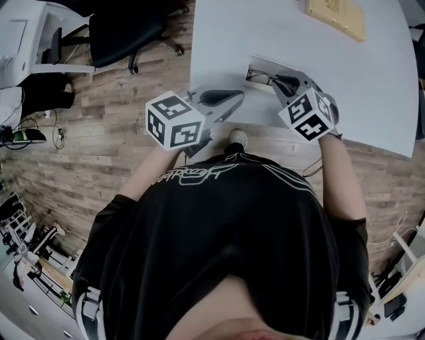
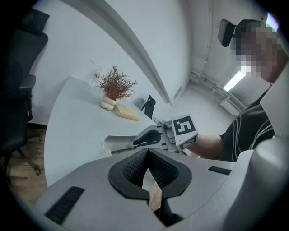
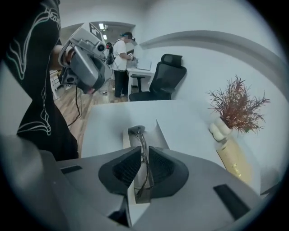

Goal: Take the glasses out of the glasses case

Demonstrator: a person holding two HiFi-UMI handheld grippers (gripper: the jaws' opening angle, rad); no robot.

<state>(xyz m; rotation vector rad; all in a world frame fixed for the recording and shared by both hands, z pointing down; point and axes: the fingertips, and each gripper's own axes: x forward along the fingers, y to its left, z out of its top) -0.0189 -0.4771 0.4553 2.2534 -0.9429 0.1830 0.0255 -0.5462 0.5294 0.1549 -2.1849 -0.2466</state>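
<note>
In the head view, the open glasses case (image 1: 255, 65) sits near the front edge of the white table (image 1: 299, 46), with the glasses (image 1: 260, 78) still inside it. The right gripper (image 1: 282, 83) reaches into the case at the glasses, and the left gripper (image 1: 229, 99) is just beside the case at the table edge. A wooden board (image 1: 335, 16) lies at the far side, well apart. In the left gripper view, the left gripper (image 2: 146, 152) has its jaws together at the tips with nothing between them. Beyond it the right gripper (image 2: 146, 137) is at the glasses case (image 2: 119, 143). In the right gripper view, the right gripper (image 3: 141, 153) has its jaws closed narrowly on the glasses (image 3: 136, 131), which lie lengthwise in the glasses case (image 3: 160, 133). A dried plant (image 3: 237, 106) stands at the right.
</note>
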